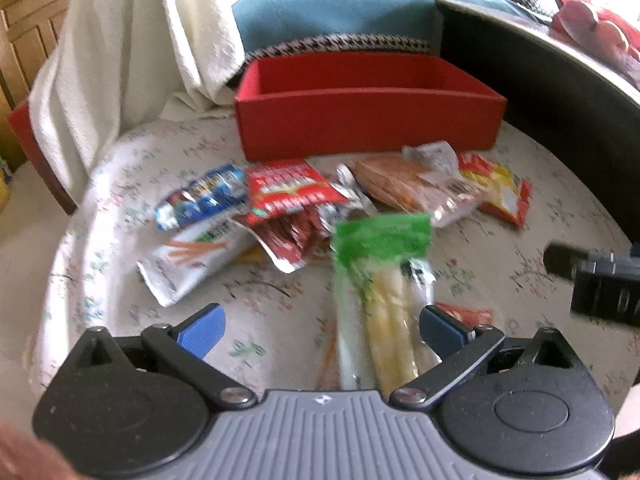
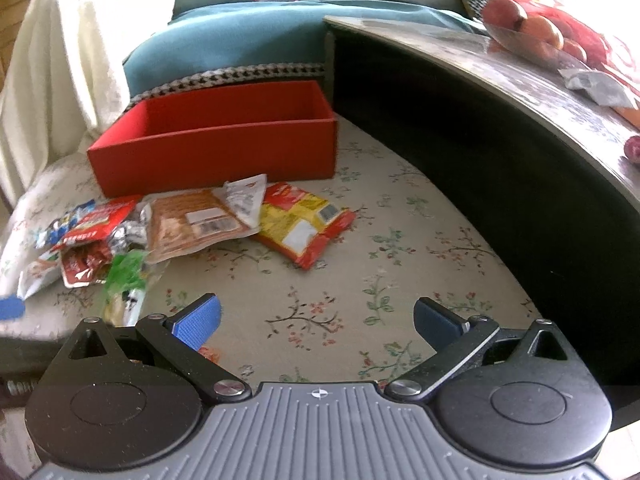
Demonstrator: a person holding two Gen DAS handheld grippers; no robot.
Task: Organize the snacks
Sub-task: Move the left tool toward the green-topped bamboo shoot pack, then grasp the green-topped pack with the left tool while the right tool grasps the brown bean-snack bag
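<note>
Mid-pickup: left gripper point(image 1: 322, 330) jaws spread around green-topped packet point(image 1: 382, 280), not pinching. Right gripper point(image 2: 316, 326) spread, empty. Next: close, carry to red box point(image 1: 368, 126) upper centre.

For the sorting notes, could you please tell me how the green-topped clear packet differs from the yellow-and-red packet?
The green-topped clear packet is long and narrow and shows pale sticks inside; the yellow-and-red packet is broader and opaque. The first sits between the open fingers of the left gripper; the second lies clear of both grippers. Both are still outside the red box.
</note>
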